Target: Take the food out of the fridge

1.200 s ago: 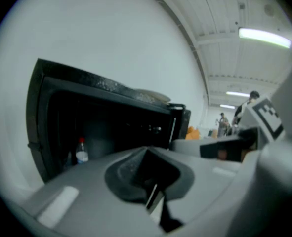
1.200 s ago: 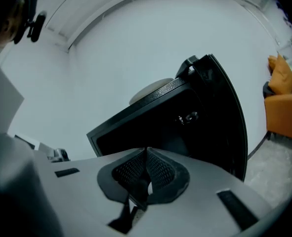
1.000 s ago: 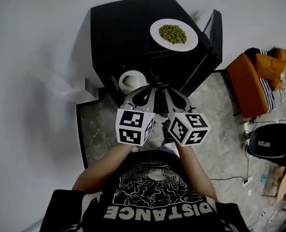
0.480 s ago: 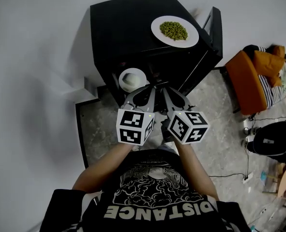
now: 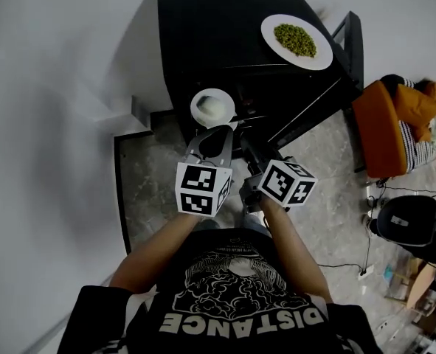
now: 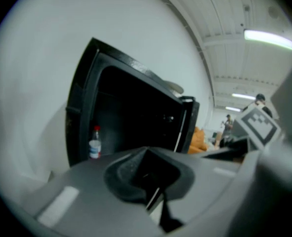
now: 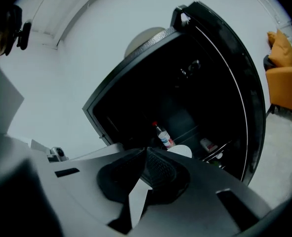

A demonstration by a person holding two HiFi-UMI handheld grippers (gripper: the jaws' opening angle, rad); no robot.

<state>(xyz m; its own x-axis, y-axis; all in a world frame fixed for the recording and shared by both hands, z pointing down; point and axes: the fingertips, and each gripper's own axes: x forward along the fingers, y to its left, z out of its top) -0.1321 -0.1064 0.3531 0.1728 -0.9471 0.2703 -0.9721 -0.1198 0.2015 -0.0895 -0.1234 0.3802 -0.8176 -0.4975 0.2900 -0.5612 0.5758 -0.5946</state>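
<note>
Fridge door (image 5: 354, 50) open rightward, mouth (image 6: 131, 117) clear ahead; bottle (image 7: 164, 137), white bowl (image 5: 212, 106) inside

Smooth black fridge (image 5: 210, 28), glossy white plate (image 5: 268, 29), speckled stone floor (image 5: 151, 190).

Two bare forearms, the left forearm (image 5: 157, 248) and the right forearm (image 5: 293, 243), reach forward side by side, each hand carrying a grey two-jaw tool. Each tool is capped by a black-and-white marker cube, the left cube (image 5: 201, 189) and the right cube (image 5: 288, 183). The left claw (image 5: 216, 133) points ahead and slightly downward, jaws together at the tips with nothing between them. The right claw (image 5: 247, 144), rolled to one side, angles in toward its neighbour. Its jaws are likewise closed and empty. The two tips are near but apart.
</note>
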